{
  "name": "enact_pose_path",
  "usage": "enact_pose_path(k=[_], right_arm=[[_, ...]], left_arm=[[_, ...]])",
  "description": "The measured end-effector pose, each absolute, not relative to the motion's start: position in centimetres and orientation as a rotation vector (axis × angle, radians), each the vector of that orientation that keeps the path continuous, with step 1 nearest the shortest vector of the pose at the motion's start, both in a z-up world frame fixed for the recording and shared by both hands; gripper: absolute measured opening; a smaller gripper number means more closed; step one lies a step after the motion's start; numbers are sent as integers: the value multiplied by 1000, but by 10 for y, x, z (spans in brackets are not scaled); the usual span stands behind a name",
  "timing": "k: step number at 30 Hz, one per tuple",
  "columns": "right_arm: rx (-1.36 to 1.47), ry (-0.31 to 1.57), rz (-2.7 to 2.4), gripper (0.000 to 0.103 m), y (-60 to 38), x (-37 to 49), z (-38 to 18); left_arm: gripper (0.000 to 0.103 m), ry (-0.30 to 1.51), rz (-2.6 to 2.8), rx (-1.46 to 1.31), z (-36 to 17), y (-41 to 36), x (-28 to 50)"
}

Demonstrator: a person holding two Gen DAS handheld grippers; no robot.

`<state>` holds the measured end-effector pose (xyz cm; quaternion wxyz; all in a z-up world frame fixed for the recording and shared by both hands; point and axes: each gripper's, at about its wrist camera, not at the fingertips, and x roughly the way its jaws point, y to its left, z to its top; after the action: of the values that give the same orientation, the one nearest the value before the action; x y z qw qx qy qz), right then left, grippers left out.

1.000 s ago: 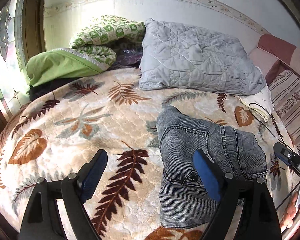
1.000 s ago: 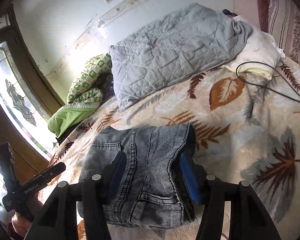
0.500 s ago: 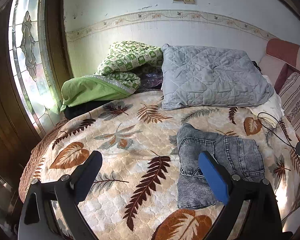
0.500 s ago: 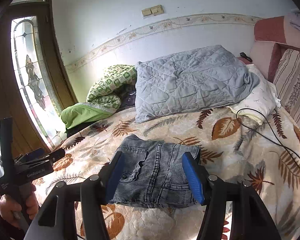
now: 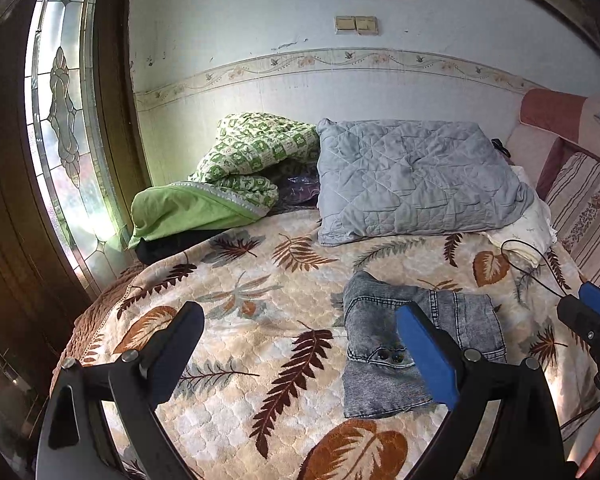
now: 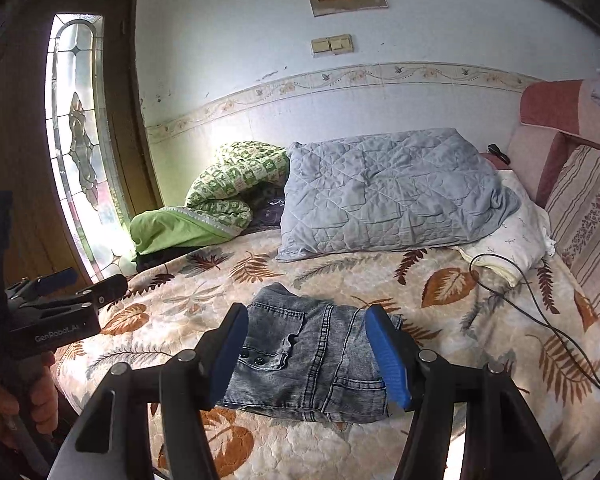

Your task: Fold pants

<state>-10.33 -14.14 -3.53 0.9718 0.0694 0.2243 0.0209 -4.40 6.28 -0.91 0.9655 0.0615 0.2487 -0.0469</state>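
The folding looks done. The jeans lie in a small, thick bundle on the bed, on the leaf-print blanket, and nothing grips them.

The left tool is spread wide and empty; its jaws have just been opening, with nothing between them. The jeans lie ahead of it and off to its right side. The right tool is open too (about halfway), with empty jaws just opened a bit more. The jeans lie right in front of it, below its tips, not touched.

The bundle's long side runs away from the tools, toward the grey pillow. The buttons sit near the left edge.

Next move, I think: a last pat, or just leave it.
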Motion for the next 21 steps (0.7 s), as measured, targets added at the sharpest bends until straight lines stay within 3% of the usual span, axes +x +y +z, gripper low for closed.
enact_pose_path(k=[21], right_arm=[[104,497,30,65,-141,-90,-53]], left_arm=[[97,511,-88,125,-9,58,-42]])
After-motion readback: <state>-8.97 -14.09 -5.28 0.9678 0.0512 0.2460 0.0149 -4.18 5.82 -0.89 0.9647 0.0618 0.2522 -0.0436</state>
